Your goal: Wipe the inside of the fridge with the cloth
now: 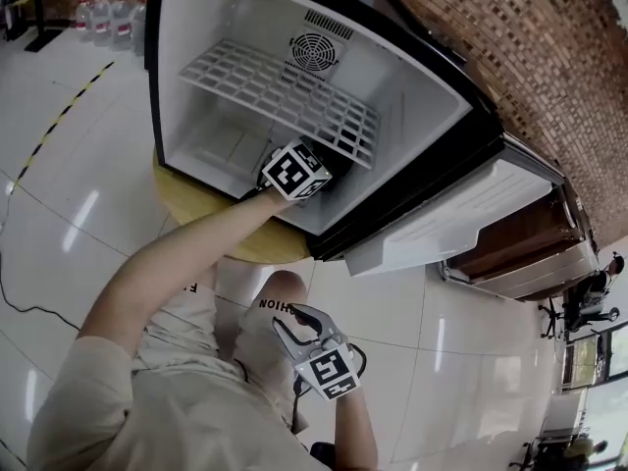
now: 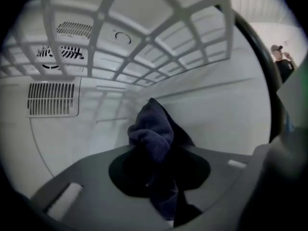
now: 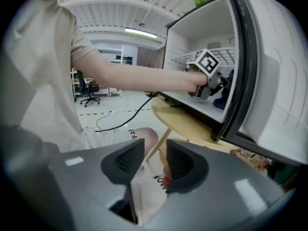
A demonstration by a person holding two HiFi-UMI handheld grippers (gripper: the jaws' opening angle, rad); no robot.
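One view, the left gripper view, shows your left tool (image 2: pixel 159 160) clamped on the dark blue cloth (image 2: pixel 150 129) that its marker cube (image 1: pixel 294 172) hides from the head view; your right tool (image 3: pixel 155 154) sits apart, empty.

- Left arm (image 1: pixel 167 253) stretched forward, left gripper (image 1: pixel 319 165) nearly level, jaws clamped on dark cloth (image 2: pixel 151 129).
- Right gripper (image 1: pixel 290 322) held low above the knee (image 1: pixel 285 297), tilted downward, jaws slightly apart, nothing between.
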